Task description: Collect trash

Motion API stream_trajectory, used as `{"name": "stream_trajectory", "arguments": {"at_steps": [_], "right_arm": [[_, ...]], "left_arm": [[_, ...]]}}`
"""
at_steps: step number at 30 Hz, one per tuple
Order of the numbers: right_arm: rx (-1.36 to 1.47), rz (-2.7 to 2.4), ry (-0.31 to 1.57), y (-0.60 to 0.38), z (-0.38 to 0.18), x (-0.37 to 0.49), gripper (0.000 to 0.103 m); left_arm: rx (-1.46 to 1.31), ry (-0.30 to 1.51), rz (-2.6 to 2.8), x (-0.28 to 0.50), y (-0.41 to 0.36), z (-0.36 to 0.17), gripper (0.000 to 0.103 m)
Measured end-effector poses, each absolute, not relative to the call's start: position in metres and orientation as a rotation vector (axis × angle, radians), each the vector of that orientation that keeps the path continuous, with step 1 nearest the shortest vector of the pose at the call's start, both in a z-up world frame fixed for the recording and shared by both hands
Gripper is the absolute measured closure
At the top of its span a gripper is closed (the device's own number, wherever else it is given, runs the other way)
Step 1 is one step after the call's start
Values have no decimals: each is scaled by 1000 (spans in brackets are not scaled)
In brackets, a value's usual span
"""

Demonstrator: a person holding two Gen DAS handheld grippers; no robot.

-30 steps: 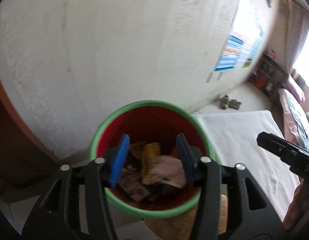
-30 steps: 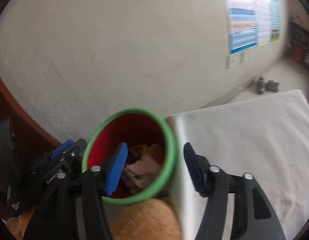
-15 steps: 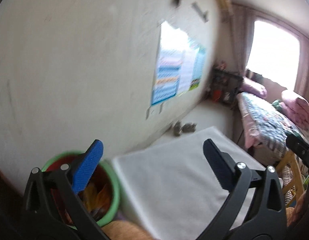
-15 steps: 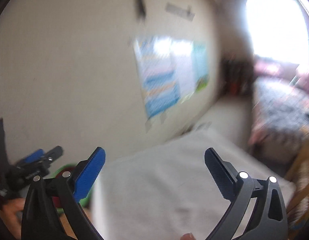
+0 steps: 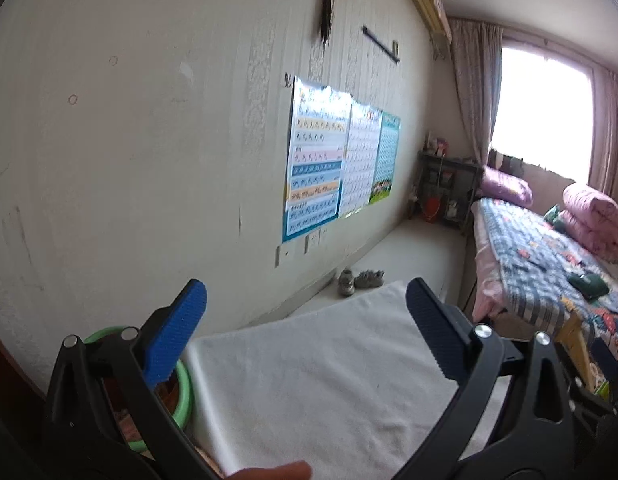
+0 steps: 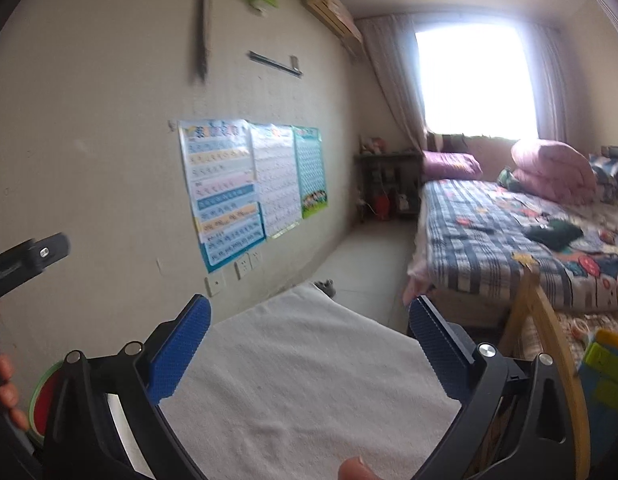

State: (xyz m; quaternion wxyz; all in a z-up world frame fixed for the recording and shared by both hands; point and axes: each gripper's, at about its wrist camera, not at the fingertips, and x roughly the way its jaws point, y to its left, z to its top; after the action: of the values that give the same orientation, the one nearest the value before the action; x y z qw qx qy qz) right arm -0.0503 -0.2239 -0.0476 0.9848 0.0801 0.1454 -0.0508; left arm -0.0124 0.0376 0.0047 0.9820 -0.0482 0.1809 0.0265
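Trash bin (image 5: 185, 390), green-rimmed, sits low at your left against the wall, beside the white-covered surface (image 5: 329, 376). Your left hand-held gripper (image 5: 305, 332) and right hand-held gripper (image 6: 309, 340) both gape released, holding nothing.

Posters (image 5: 333, 156) on wall, shoes (image 5: 359, 280) below, bed (image 6: 509, 240) beside.

Matt white terry-like cloth (image 5: 329, 380); green bin rim (image 5: 185, 396) looks plastic.

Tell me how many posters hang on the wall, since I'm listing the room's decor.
3, taped side by side: a blue-striped poster nearest the camera, a white chart in the middle, and a teal chart nearest the window.
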Motion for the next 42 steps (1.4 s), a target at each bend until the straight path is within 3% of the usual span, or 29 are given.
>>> {"name": "stream_trajectory", "arguments": {"at_steps": [42], "right_arm": [[169, -125, 388, -216, -78, -43, 7]], "left_arm": [[-47, 455, 47, -11, 42, -15, 5]]}}
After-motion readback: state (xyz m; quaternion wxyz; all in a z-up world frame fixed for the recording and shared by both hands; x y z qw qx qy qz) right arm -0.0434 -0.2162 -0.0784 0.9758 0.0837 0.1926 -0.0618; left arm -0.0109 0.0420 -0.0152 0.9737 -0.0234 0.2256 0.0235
